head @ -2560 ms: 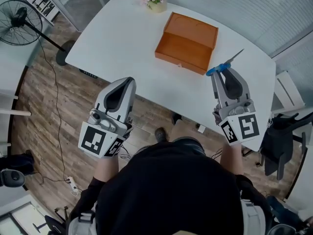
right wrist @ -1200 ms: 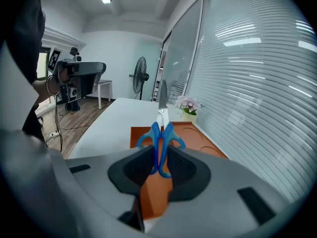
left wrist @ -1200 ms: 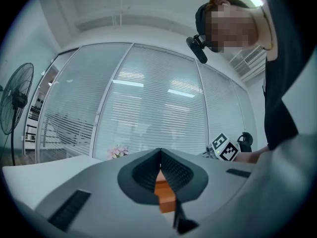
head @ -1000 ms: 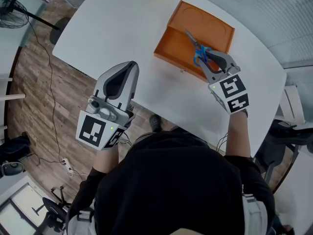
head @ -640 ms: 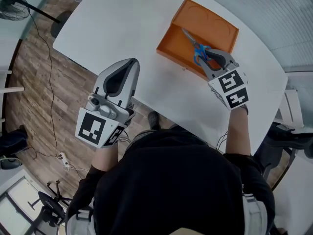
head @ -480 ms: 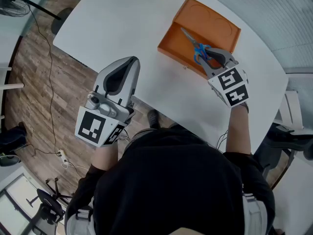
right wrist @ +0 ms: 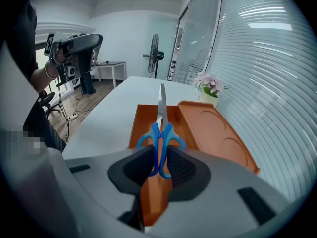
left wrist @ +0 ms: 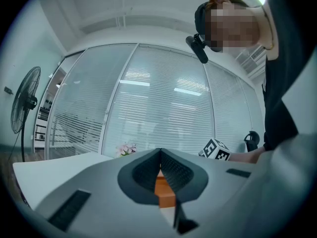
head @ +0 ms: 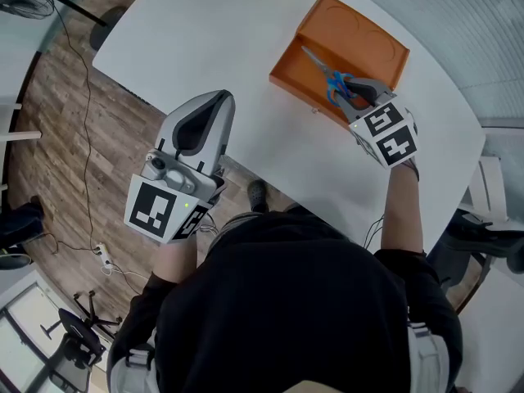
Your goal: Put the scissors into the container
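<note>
Head view, near edge: person's dark top [head: 286, 318] fills the bottom. Just past it the left gripper [head: 219, 99] is held off the near edge of the worktop [head: 205, 31], above the wood floor [head: 65, 129], and aimed at the worktop.

Left gripper view: its fingers [left wrist: 176, 170] are closed tip to tip with nothing between them. An orange sliver of the container [left wrist: 163, 190] shows through the wedge-shaped gap below the tips.

Farther out, the right gripper [right wrist: 161, 155] is over the worktop, tilted downward.

Right gripper view: its fingers [right wrist: 181, 167] are clamped on the blue handles of the scissors [right wrist: 162, 128].
- Blades are together and point straight ahead, away from the gripper.
- They lie over the open tray [right wrist: 146, 115] of the container.
- Head view agrees: the blade crosses the tray part.
- Whether the scissors touch the container, cannot tell.

Container: orange, open, sitting on the white worktop. In the right gripper view the deep tray is at left. The lid [right wrist: 218, 128] is laid open at right, with 2 round hollows in it.

Beyond the lid: 1 pot of pink flowers [right wrist: 209, 83] on the worktop. Farther off: 1 standing fan [right wrist: 154, 46] past the worktop's end. Slatted blinds [right wrist: 267, 58] run along the right.
</note>
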Available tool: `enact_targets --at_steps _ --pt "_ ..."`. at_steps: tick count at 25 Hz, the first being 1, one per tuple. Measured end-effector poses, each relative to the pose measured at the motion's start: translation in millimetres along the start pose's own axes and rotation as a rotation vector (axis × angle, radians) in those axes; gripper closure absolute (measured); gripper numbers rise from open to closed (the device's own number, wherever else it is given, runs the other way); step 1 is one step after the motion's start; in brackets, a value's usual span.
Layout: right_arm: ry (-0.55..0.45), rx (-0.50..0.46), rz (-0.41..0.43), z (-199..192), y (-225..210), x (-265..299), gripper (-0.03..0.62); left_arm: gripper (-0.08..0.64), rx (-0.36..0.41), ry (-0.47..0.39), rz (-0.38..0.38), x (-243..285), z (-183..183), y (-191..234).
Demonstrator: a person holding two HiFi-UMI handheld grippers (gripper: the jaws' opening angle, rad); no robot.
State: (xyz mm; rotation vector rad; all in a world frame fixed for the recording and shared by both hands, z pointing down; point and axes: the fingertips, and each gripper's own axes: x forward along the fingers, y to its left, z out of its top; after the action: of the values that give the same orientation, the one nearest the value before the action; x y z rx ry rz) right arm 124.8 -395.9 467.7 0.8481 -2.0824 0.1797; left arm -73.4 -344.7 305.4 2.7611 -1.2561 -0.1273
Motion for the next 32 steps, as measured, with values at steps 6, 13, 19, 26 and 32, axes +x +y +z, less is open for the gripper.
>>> enact_targets --at_steps 6,13,19,26,32 --pt "0.053 -0.009 0.024 -2.9 2.8 7.6 0.505 0.548 0.003 0.002 0.003 -3.1 2.0 2.5" --pt "0.108 -0.021 0.050 -11.1 4.6 16.3 0.505 0.548 0.004 0.003 0.010 -4.4 1.6 3.6" --pt "0.146 -0.020 0.063 -16.3 6.0 22.9 0.503 0.548 0.001 0.005 0.016 -6.9 0.2 3.2" --pt "0.182 -0.016 0.071 -22.0 6.4 27.4 0.503 0.548 -0.002 0.008 0.027 -9.5 -1.6 3.9" --pt "0.205 -0.018 0.068 -22.4 6.5 29.9 0.503 0.548 -0.007 0.004 0.032 -12.2 -1.4 4.5"
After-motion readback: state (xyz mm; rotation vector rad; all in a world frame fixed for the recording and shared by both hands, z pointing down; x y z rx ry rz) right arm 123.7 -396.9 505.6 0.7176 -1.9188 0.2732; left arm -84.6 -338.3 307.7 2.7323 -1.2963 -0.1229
